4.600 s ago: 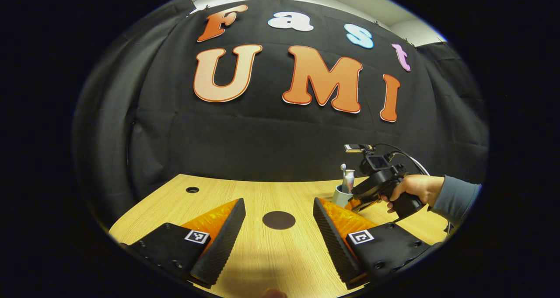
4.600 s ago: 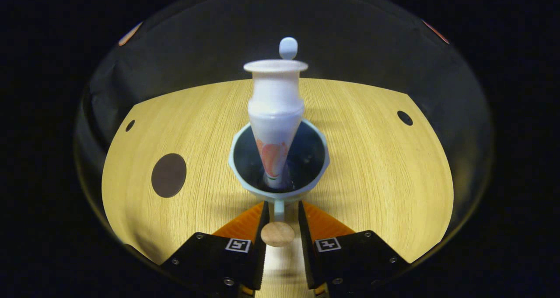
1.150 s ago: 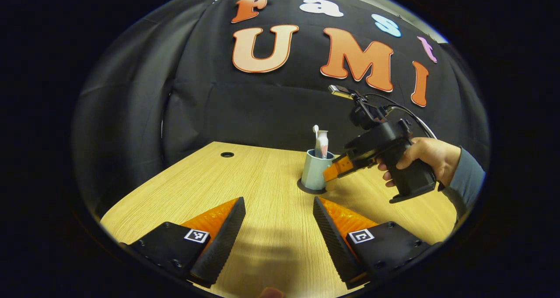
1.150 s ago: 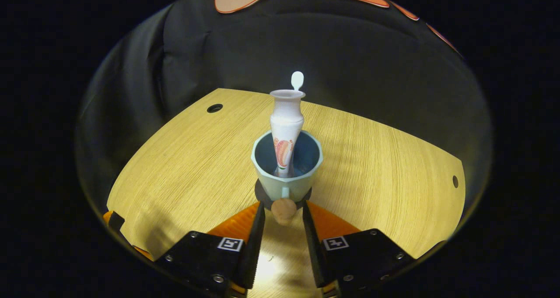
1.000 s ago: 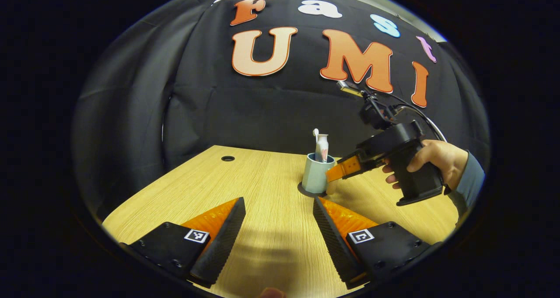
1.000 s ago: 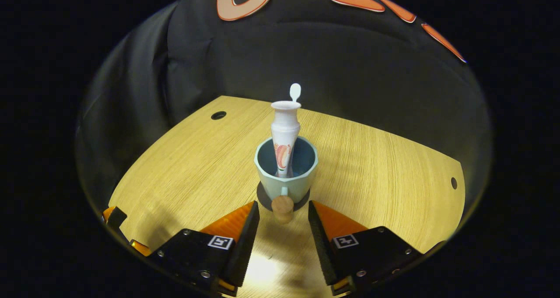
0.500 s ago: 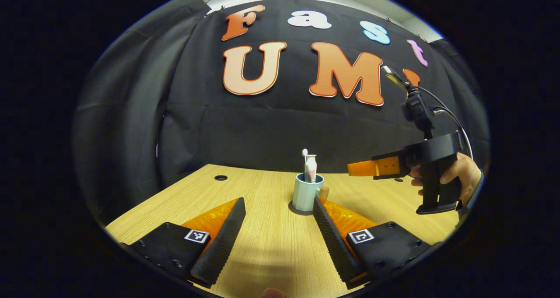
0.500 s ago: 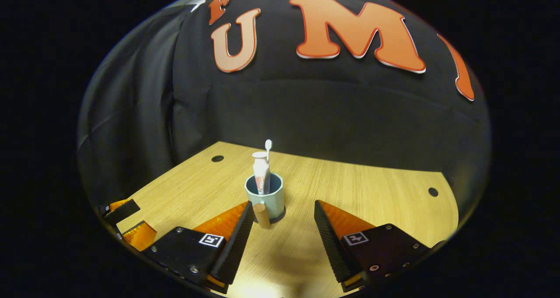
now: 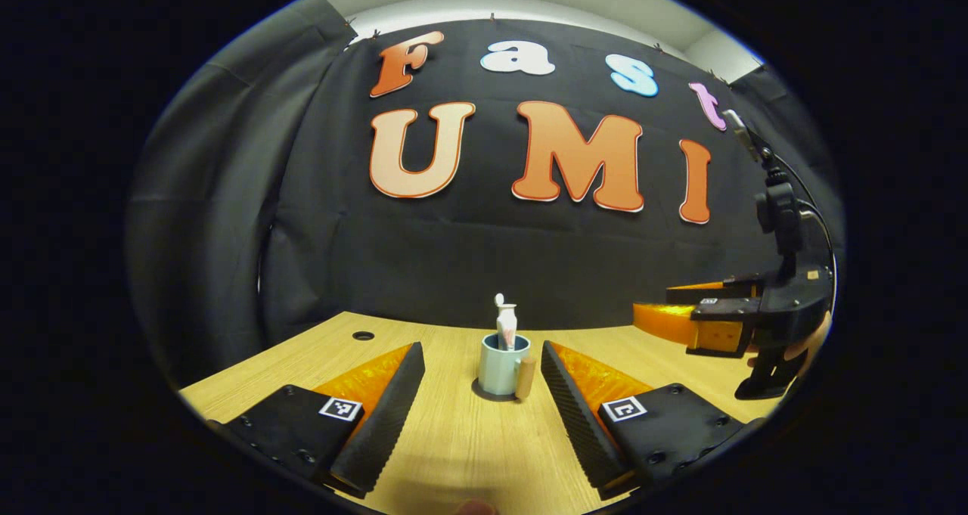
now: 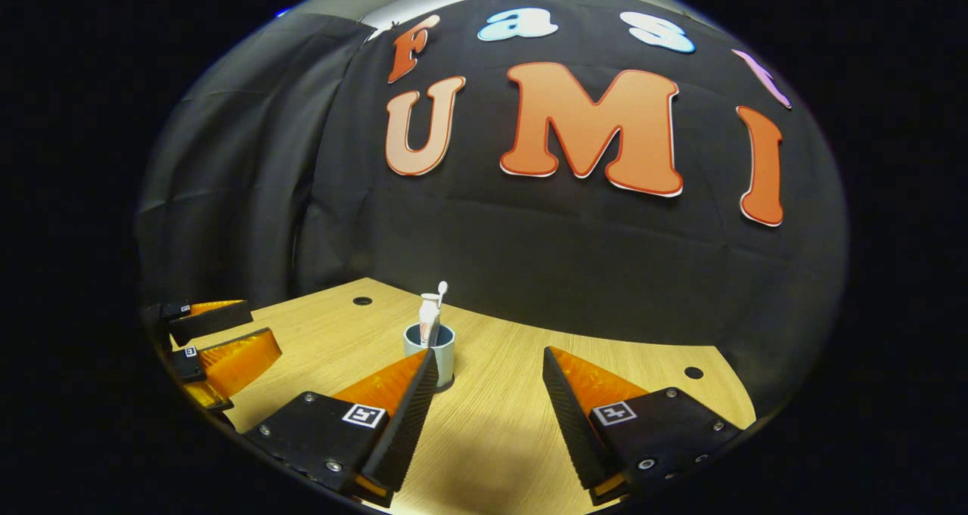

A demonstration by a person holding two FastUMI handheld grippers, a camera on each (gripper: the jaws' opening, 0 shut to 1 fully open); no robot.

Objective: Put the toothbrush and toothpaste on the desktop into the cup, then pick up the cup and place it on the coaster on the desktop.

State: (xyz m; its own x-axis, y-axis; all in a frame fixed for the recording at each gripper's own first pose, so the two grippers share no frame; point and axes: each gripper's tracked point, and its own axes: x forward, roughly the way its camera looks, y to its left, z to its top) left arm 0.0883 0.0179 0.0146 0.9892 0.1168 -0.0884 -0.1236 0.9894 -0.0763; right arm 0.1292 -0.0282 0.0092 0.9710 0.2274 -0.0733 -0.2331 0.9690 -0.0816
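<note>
Wood-grain desktop [image 9: 454,454] runs across both views, light, with a small round hole [image 9: 363,336] near its far left edge. Going left to right in my left gripper view: my left gripper [image 9: 475,394] sits low over the near edge, jaws wide apart, nothing between them, not touching anything. Framed in that gap, farther off, is the pale blue cup [image 9: 497,374], upright on the dark round coaster [image 9: 484,394], whose rim peeks out under the base. Toothpaste [image 9: 508,327] stands in the cup, wide end up, and the toothbrush [image 9: 499,300] pokes up just beside it, white head on top. A wooden knob handle [image 9: 525,378] sticks out of the cup's right side. Far right, the right gripper [image 9: 665,307] hangs in the air above the desktop, well apart from the cup, with a hand [image 9: 802,349] partly seen on its grip. In my right gripper view, the left gripper [image 10: 204,341] is at the left edge, fingers apart. Then the cup [image 10: 442,352], with toothpaste [image 10: 429,318] and toothbrush [image 10: 442,292] in it, partly hidden behind my own left finger. My right gripper [image 10: 488,394] has its jaws spread wide and holds nothing. A second hole [image 10: 693,373] is at the desktop's far right.
</note>
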